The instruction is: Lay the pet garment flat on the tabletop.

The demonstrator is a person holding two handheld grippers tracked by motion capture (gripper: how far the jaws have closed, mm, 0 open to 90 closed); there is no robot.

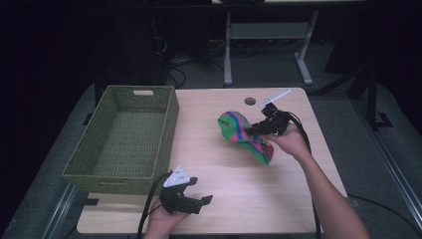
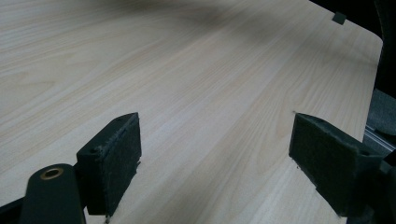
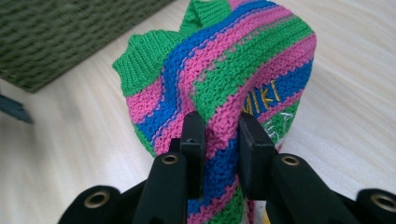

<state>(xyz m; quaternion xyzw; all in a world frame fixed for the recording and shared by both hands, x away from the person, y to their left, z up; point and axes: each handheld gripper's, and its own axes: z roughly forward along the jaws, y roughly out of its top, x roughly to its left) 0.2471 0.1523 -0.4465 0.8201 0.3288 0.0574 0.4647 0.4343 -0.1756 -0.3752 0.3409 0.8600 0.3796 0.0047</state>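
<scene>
A green woven basket [image 1: 124,142] is set on the left part of the light wooden table [image 1: 239,199], its long side running away from the person; nothing is seen inside it, and its woven floor is bare. A cut-out handle is visible in its far wall. In the right gripper view a corner of the basket [image 3: 70,37] is seen at upper left, well apart from the held item. A knitted sock [image 1: 244,135] striped in pink, green and blue is found to the right of the basket, near the middle of the table towards its far right side. The right gripper [image 1: 256,128] is held low over the table by the right hand [image 1: 288,142], the forearm reaching in from the bottom right, and its jaws are pinched tight on a fold of the sock [image 3: 219,88], whose ribbed green cuff is turned up at the top. Yellow lettering is visible on the knit beside the right-hand jaw. The left gripper [image 1: 201,199] is held near the front edge by the left hand [image 1: 161,221], just in front of the basket's near corner; its jaws are spread wide with nothing between them, only bare table [image 2: 196,70] being seen past its pads [image 2: 119,158].
</scene>
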